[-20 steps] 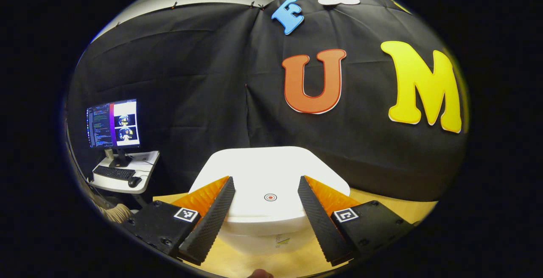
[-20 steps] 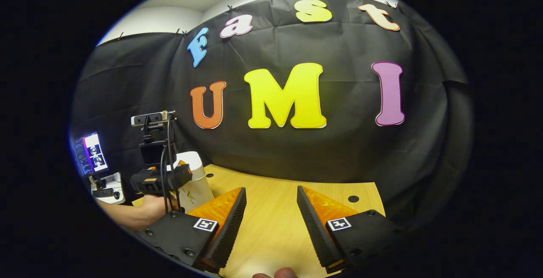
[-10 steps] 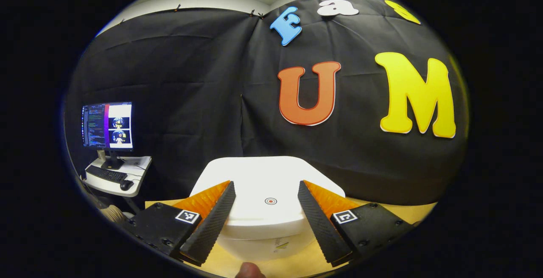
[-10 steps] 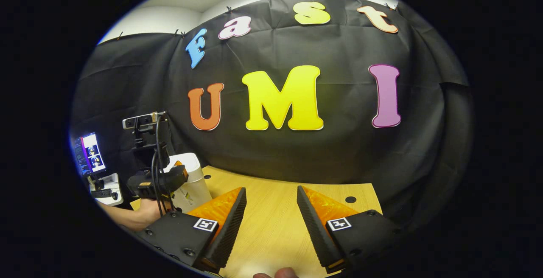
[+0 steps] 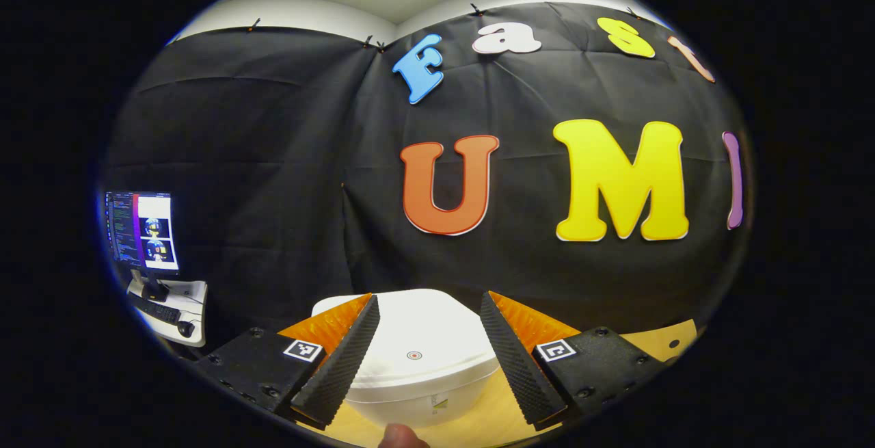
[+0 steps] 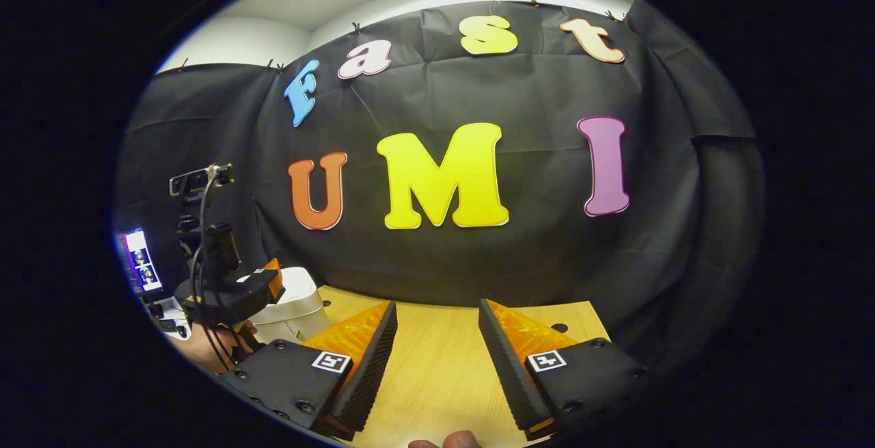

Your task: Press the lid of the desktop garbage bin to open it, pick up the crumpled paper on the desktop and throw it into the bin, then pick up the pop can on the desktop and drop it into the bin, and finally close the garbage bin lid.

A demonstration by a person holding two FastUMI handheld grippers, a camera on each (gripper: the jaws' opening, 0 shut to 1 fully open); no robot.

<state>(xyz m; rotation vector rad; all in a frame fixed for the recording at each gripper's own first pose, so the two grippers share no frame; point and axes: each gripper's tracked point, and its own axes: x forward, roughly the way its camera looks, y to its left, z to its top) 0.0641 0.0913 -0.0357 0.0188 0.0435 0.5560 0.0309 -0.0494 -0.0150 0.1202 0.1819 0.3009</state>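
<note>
Bin (image 5: 410, 359), white with its lid down, sits on the wooden desktop (image 6: 437, 373) at 6 o'clock in the left gripper view, framed between the spread fingers of the left gripper (image 5: 427, 356), which hovers above it without touching. In the right gripper view the bin lies at 8 o'clock, the left gripper over it, a hand gripping its handle. Right gripper (image 6: 434, 359), jaws spread and holding nothing, hangs over bare wood. A monitor (image 5: 140, 229) glows at 9 o'clock in the left gripper view
</note>
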